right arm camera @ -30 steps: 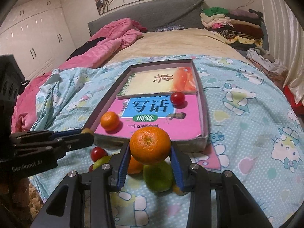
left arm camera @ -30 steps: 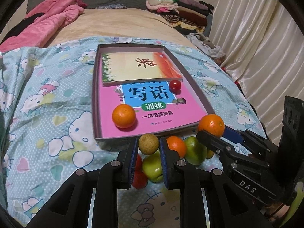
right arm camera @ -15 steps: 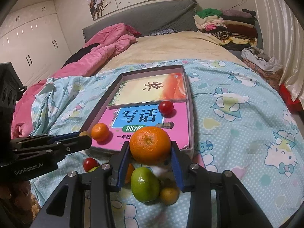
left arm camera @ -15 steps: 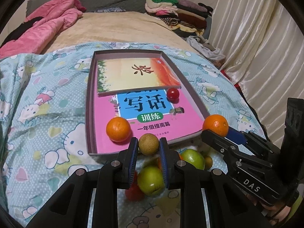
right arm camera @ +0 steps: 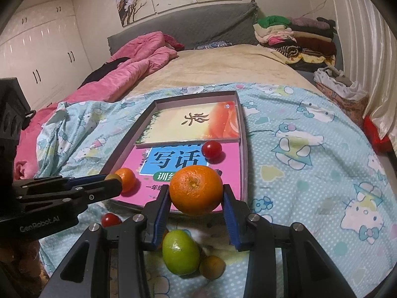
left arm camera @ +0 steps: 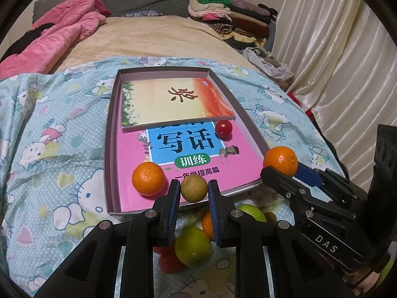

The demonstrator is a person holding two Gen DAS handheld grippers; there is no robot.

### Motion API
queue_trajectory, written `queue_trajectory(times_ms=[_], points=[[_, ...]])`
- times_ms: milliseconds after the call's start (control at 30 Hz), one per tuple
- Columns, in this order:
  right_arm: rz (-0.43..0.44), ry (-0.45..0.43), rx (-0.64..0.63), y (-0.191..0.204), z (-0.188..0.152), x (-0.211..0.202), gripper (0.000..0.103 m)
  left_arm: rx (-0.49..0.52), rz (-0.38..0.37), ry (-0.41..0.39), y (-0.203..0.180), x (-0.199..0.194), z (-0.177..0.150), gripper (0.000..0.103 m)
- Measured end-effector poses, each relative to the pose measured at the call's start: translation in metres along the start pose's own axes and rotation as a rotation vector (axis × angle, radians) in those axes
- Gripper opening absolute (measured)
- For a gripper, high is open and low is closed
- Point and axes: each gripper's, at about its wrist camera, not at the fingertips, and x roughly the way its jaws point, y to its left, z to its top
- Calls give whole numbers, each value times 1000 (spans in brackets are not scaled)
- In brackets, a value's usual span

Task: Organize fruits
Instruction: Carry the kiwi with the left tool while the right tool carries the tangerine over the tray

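Between right gripper (right arm camera: 197, 196) pads: orange (right arm camera: 197, 190)

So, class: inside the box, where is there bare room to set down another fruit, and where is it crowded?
Free: the pink book between the orange and the right wall of the box, below the cherry tomato; also the upper book. Crowded: the loose fruit heap on the bedsheet before the box.
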Motion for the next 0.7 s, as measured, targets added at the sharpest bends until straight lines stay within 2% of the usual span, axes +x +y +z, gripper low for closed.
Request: queue_trajectory(times_ms=[300,700], points=[[-27,-13,-22,-5,9,6,41,-5,-2,12,1,9,2,23],[-14,21,-30,-9,12,22,41,29,-28,41,-6,40,7,23]])
